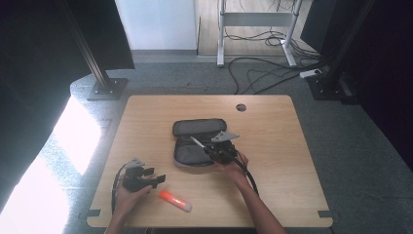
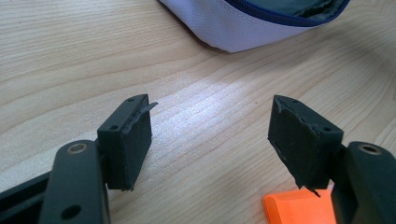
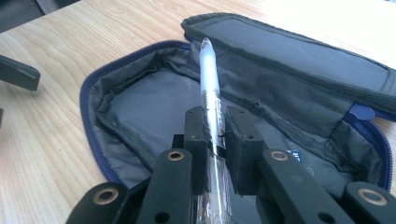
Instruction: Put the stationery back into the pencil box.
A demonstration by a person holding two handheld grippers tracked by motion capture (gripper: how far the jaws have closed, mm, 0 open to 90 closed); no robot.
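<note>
1. Grey fabric zip pencil case with blue zipper [image 3: 140, 107] lay unzipped on the light wooden table [image 1: 272, 146], its lid flap folded back on the far side of the right jaws. Interior looked bare grey lining, nothing loose seen in the visible part of it.
2. Right gripper [image 3: 217, 122] had its jaws clenched on a clear plastic pen with white tip [image 3: 208, 88]. Pen ran straight up between the two pads, tip sticking out past the jaw ends and hanging over the open case; the barrel's rear ran back down between the jaw arms.
3. In the high view the right gripper [image 1: 213, 148] sat just over the near right part of the case [image 1: 195, 146], the pen [image 1: 197, 142] pointing out from the jaws toward the case middle.
4. Left gripper [image 2: 210, 135] had its jaws released, wide apart, nothing between the pads, only bare table under the gap.
5. Orange plastic marker [image 2: 299, 210] lay just below the right-hand pad in the left gripper view, outside the gap, partly hidden by that jaw. High view showed the marker [image 1: 174, 201] on the table just beside the left gripper [image 1: 155, 176].
6. Case corner [image 2: 252, 23] was well ahead of the left jaws.
7. A small dark label with white marks inside the case, just right of the right jaws; too small to read.
</note>
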